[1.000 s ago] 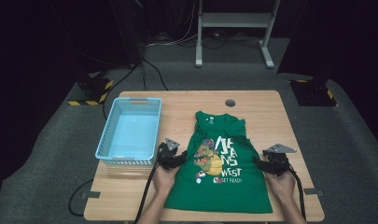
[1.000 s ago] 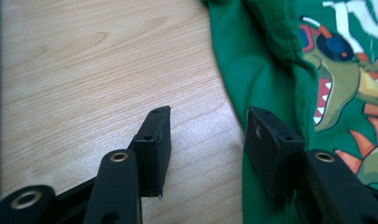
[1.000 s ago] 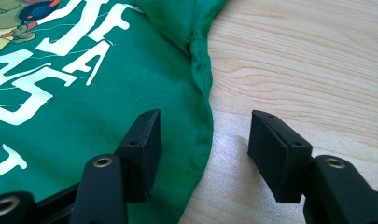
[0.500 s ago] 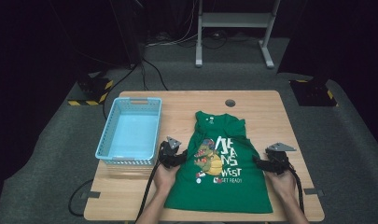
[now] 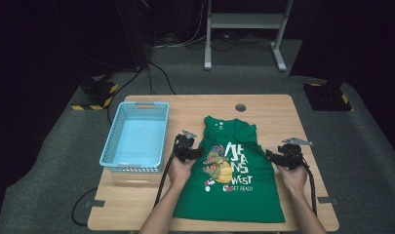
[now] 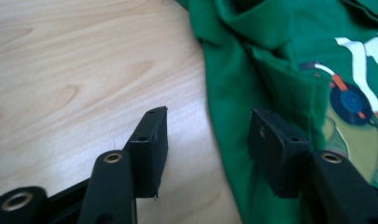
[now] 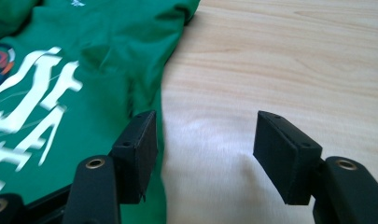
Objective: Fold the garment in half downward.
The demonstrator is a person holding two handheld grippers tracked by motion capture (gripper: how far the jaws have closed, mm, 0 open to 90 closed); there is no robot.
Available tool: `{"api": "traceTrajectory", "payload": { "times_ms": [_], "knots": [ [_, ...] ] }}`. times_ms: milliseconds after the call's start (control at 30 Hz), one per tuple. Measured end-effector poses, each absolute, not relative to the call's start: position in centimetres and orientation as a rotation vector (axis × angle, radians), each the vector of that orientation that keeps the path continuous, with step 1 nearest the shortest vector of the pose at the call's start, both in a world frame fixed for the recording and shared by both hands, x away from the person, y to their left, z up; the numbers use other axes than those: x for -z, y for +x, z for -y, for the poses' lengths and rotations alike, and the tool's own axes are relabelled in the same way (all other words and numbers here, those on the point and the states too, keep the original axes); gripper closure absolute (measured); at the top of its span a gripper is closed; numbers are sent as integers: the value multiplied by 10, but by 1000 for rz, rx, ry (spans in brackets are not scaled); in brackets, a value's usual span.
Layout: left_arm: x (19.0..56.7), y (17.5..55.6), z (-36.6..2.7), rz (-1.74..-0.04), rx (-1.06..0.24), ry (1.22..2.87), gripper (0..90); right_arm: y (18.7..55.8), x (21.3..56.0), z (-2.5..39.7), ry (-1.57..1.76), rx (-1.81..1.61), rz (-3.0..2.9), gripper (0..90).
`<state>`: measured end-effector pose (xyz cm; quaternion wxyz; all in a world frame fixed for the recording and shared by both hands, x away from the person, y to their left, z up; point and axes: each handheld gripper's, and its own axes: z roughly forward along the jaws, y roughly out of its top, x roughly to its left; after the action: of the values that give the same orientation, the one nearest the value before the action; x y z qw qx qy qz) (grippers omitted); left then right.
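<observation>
A green sleeveless shirt (image 5: 234, 170) with a cartoon print and white lettering lies flat on the wooden table (image 5: 278, 109), neck away from me. My left gripper (image 5: 197, 152) rests at the shirt's left edge, open, one jaw over bare wood and the other over green cloth (image 6: 252, 70). My right gripper (image 5: 269, 154) sits at the shirt's right edge, open, its left jaw above the green cloth (image 7: 84, 70) and its right jaw above bare wood. Nothing is clamped between the jaws of my left gripper (image 6: 207, 135) or of my right gripper (image 7: 205, 140).
A light blue plastic basket (image 5: 136, 139) stands empty on the table's left side. A round cable hole (image 5: 240, 107) sits near the far edge. Bare wood lies right of the shirt. Beyond the table are a dark floor, cables and a metal stand (image 5: 244, 29).
Both grippers have settled slightly closer to the shirt's side edges; the shirt itself has not moved.
</observation>
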<state>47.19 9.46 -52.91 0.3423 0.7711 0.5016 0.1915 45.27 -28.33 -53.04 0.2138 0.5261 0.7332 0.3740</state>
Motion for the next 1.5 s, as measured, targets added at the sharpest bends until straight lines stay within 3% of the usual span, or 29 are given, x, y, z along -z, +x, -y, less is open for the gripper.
{"api": "traceTrajectory", "payload": {
  "times_ms": [400,800,933,1100,1300,1500],
  "knots": [
    [529,492,-77,-1290,-459,2030,457,483,534,260,1467,-1015,-2075,413],
    [524,510,-59,-1262,-514,2080,444,505,530,235,1428,-957,-2139,426],
    [527,513,-56,-1254,-534,2106,440,509,534,230,1415,-952,-2153,476],
    [527,515,-56,-1233,-525,2123,452,511,532,226,1365,-933,-2201,618],
    [526,516,-57,-1173,-471,2146,654,515,529,224,1336,-934,-2251,843],
    [523,516,-56,-1132,-428,2185,836,511,527,222,1287,-887,-2268,872]
  ]
}}
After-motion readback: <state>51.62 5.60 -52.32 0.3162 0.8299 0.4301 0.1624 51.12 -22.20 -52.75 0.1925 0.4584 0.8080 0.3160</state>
